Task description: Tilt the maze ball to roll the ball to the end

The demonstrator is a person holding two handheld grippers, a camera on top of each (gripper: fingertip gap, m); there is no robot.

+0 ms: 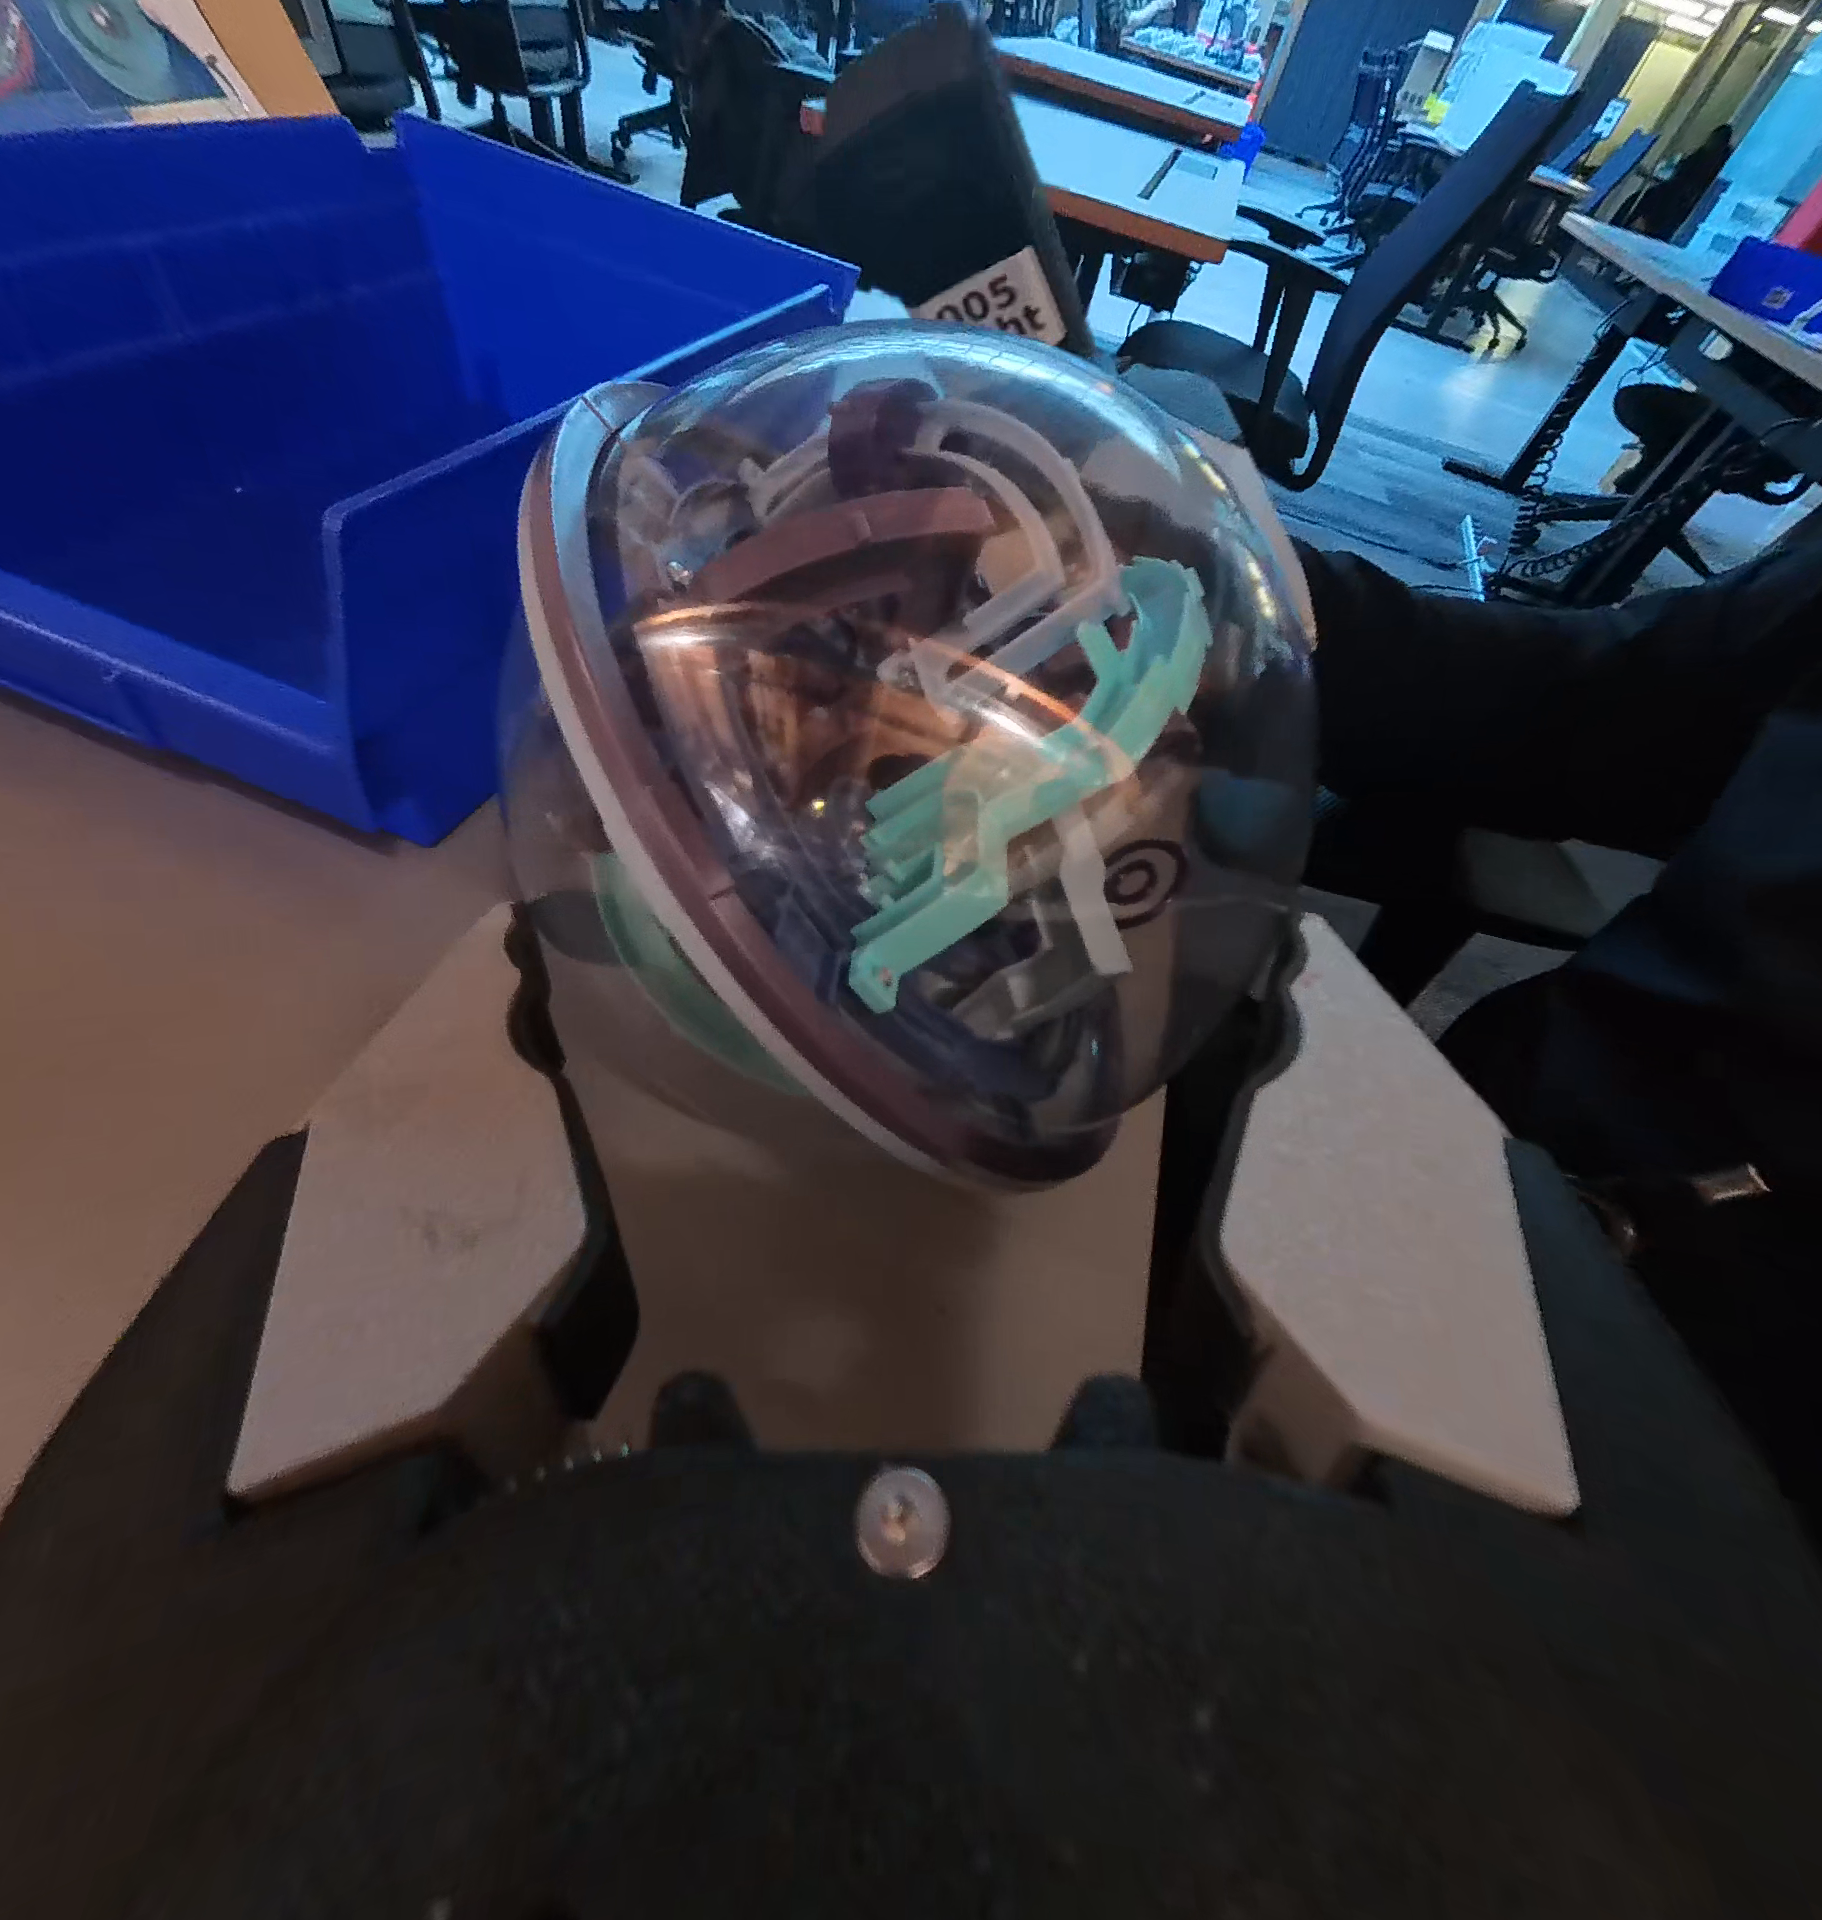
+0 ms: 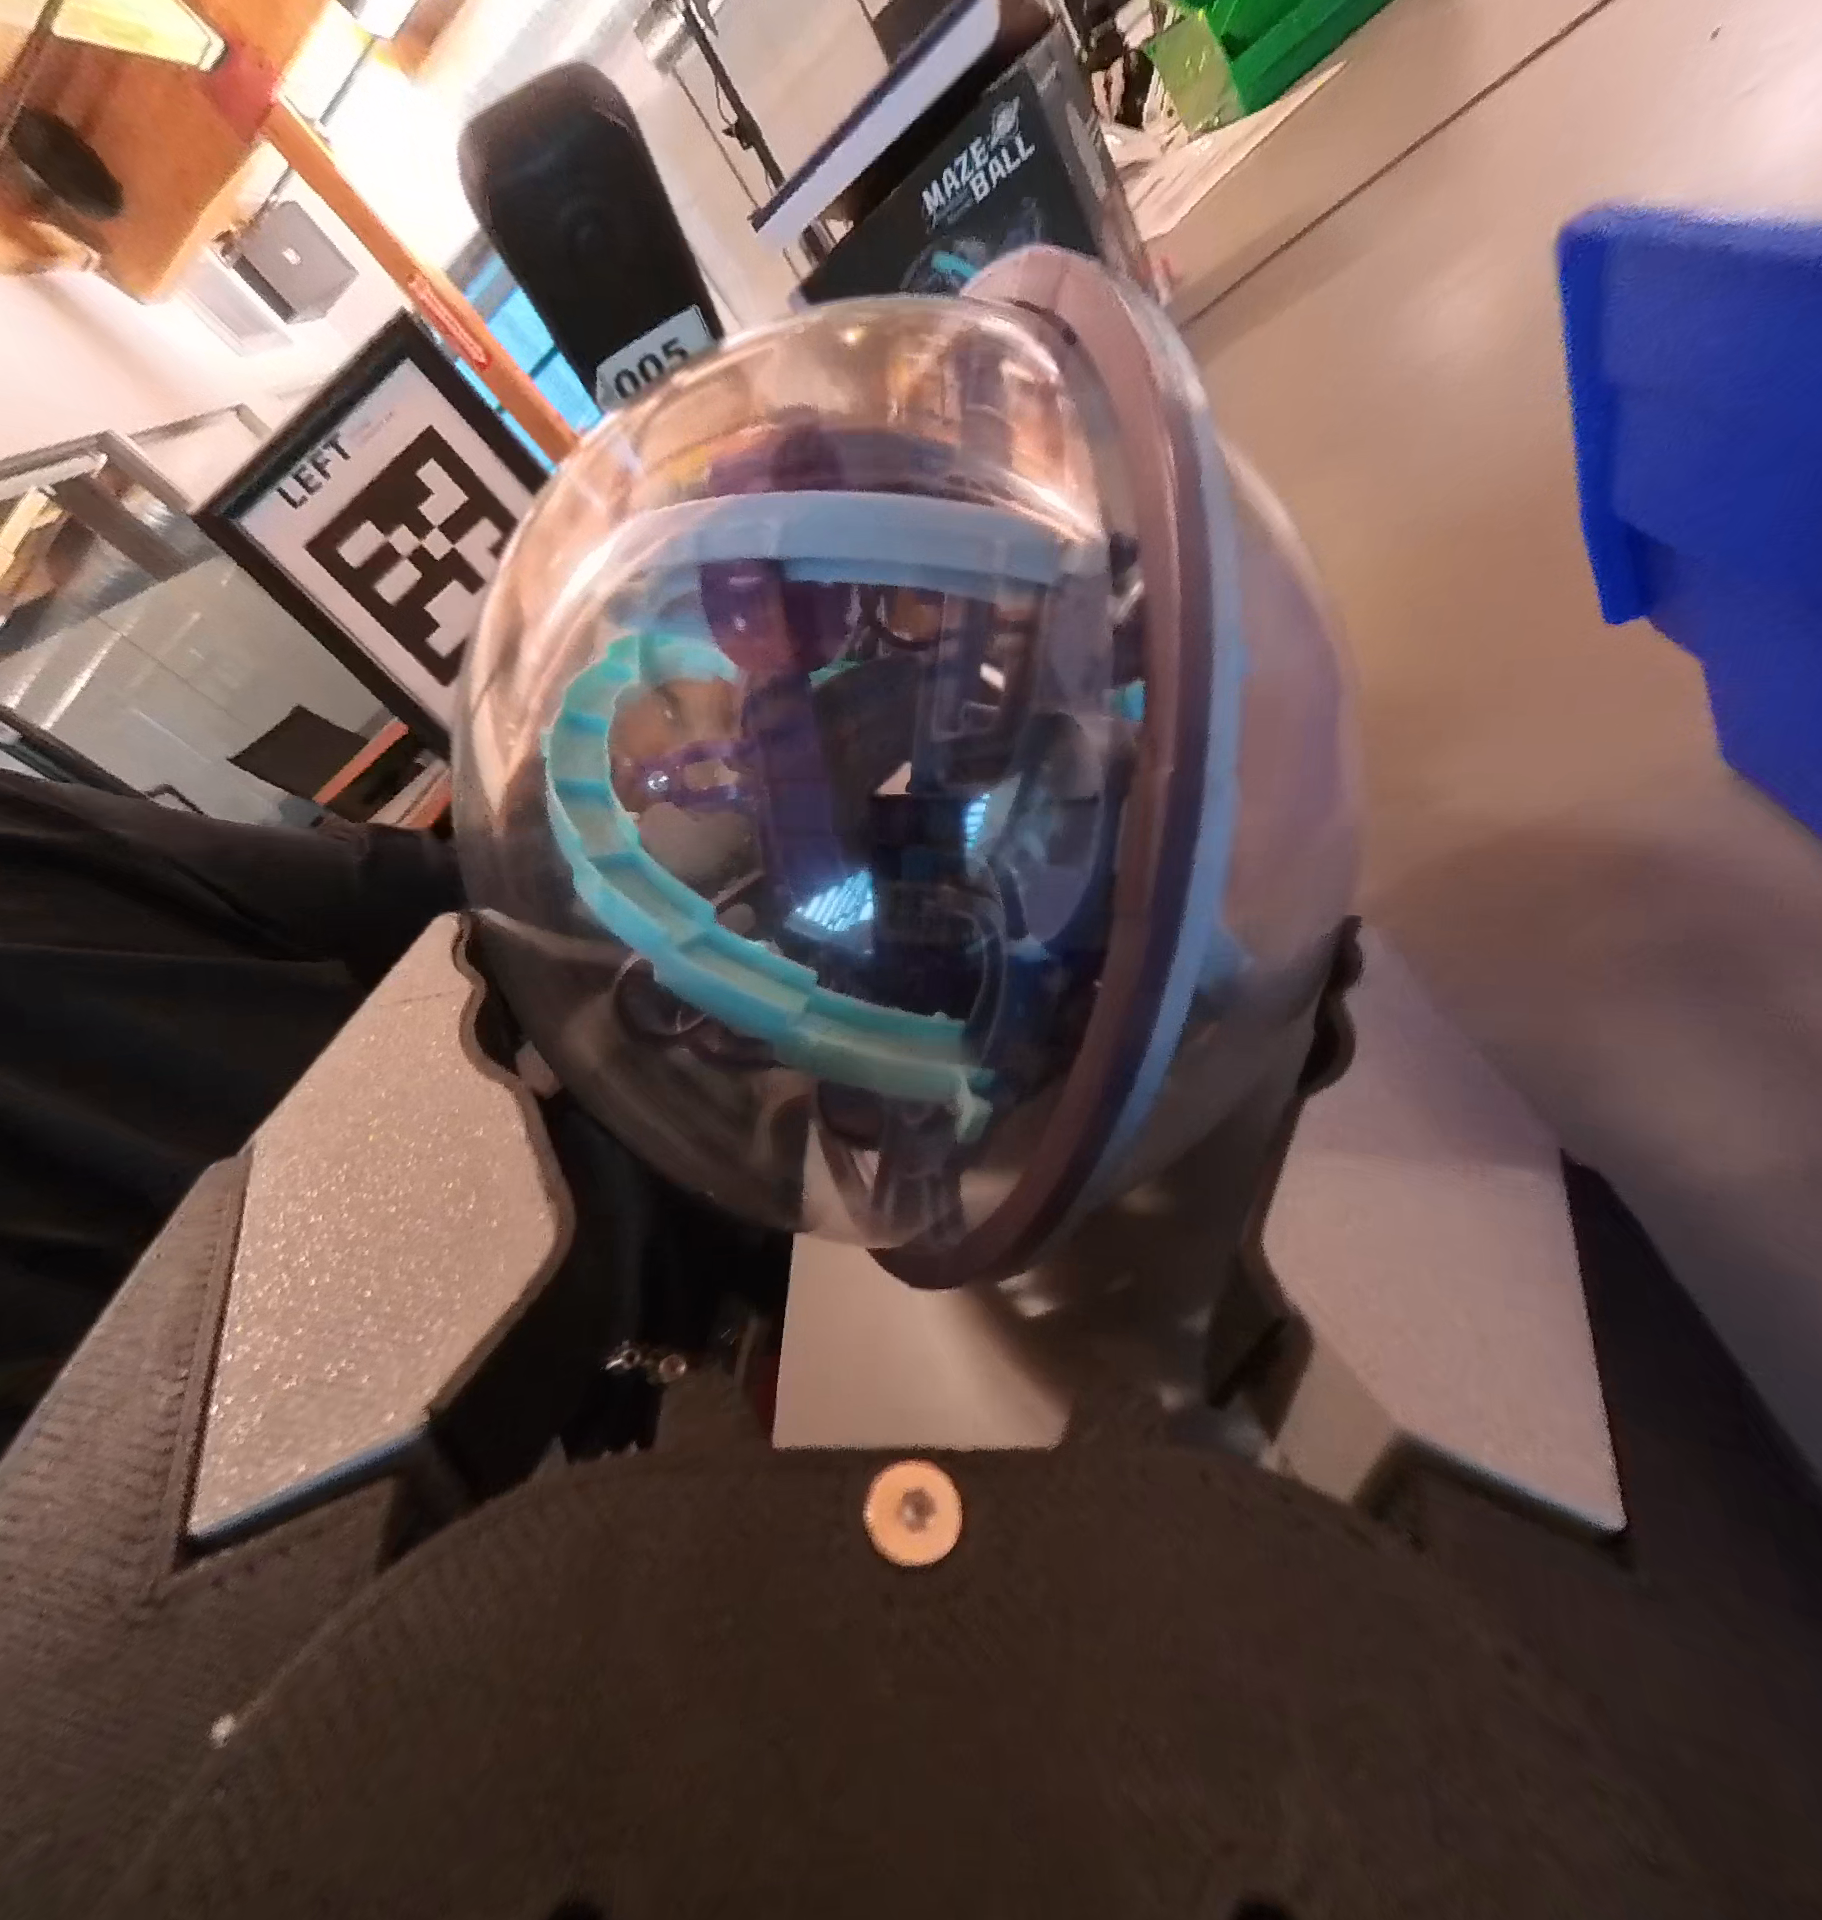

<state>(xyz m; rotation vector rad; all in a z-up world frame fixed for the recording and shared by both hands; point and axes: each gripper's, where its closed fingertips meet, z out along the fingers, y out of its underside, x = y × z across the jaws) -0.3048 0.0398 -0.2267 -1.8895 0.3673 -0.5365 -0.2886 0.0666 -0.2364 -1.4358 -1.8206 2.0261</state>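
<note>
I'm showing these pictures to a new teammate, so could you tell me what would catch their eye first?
The clear maze ball, with teal and purple tracks inside, fills the middle, clamped between the left gripper and the right gripper. A large blue bin sits on the table behind it.

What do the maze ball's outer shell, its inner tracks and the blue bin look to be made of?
Maze ball shell: clear, glossy hard plastic, going by see-through walls and sharp reflections. Inner tracks: opaque matte moulded plastic, teal, purple and whitish, with ridged edges. Blue bin: opaque, smooth, slightly shiny plastic, probably rigid, with thin straight walls.
</note>
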